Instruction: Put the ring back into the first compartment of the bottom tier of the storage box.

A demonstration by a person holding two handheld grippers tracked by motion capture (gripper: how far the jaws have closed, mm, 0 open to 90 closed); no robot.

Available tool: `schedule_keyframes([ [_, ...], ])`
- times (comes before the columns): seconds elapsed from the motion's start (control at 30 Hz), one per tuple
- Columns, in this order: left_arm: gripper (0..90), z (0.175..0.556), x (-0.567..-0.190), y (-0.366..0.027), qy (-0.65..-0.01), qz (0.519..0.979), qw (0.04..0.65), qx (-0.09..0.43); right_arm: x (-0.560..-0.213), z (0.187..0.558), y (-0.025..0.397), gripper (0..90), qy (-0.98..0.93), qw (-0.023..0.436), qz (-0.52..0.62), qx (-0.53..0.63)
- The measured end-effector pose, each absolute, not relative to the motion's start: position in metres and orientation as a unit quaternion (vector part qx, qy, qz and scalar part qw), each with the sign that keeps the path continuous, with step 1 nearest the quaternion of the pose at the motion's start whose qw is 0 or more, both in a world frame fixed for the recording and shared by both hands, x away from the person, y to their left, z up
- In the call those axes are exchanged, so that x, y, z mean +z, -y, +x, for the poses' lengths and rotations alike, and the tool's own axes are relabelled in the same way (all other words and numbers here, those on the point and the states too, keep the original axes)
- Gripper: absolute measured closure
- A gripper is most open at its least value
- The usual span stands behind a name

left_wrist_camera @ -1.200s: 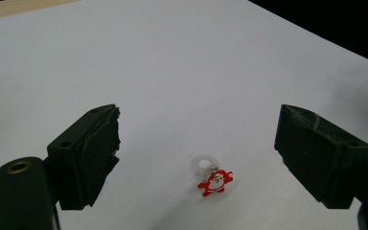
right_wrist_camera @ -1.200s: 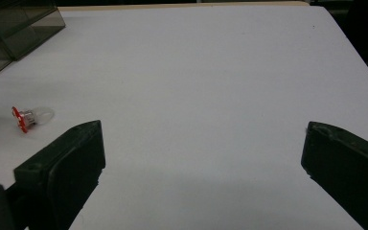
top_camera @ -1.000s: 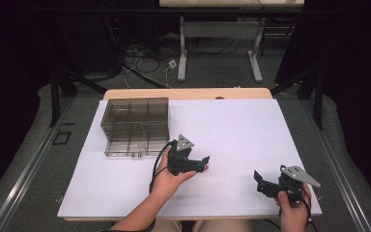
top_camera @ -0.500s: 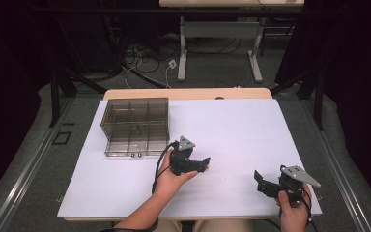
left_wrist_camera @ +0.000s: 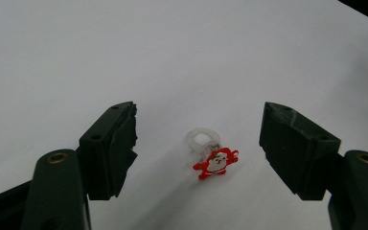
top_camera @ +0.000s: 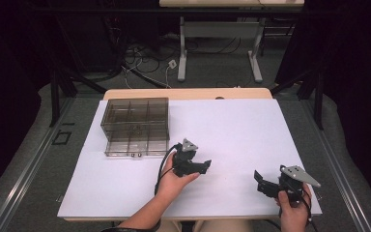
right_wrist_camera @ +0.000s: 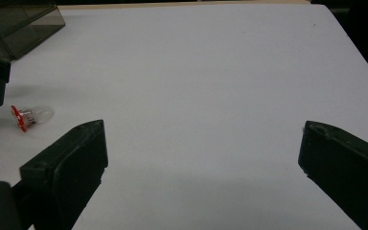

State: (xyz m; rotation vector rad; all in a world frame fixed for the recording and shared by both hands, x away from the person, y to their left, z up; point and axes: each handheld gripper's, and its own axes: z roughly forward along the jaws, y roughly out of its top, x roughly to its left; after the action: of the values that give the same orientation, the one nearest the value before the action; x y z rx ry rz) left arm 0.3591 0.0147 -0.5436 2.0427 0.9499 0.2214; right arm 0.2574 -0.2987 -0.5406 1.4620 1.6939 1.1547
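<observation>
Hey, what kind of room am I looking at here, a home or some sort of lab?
Probably a lab or workshop: loose cables on the floor, a bare-legged workbench behind, and a white-covered table with two handheld grippers.

Counting what's showing on the table:

- 1 smoky transparent plastic organiser box with divided compartments [top_camera: 135, 126], sitting at the far left of the sheet. Compartment count isn't resolving cleanly from the high view.
- 1 small clear plastic ring with a red-and-white Santa figure on it [left_wrist_camera: 211, 155], lying on the sheet; also showing in the right gripper view [right_wrist_camera: 28, 116].
- 1 large white sheet [top_camera: 241, 125] covering the tabletop.
- 2 black two-jaw handheld grippers: left gripper [left_wrist_camera: 199, 143] and right gripper [right_wrist_camera: 203, 158], each showing jaws spread apart.
- 2 hands holding them, one each.
</observation>
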Motion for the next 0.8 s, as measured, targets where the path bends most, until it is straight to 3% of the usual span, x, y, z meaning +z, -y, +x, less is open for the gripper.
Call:
schedule_keyframes([
  [0.8, 37.1, 0.358, -0.556, -0.006, -0.383, 0.83, 0.401, 0.059, -0.541, 0.258, 0.299, 3.0, -0.638, 0.305, 0.556, 0.438],
])
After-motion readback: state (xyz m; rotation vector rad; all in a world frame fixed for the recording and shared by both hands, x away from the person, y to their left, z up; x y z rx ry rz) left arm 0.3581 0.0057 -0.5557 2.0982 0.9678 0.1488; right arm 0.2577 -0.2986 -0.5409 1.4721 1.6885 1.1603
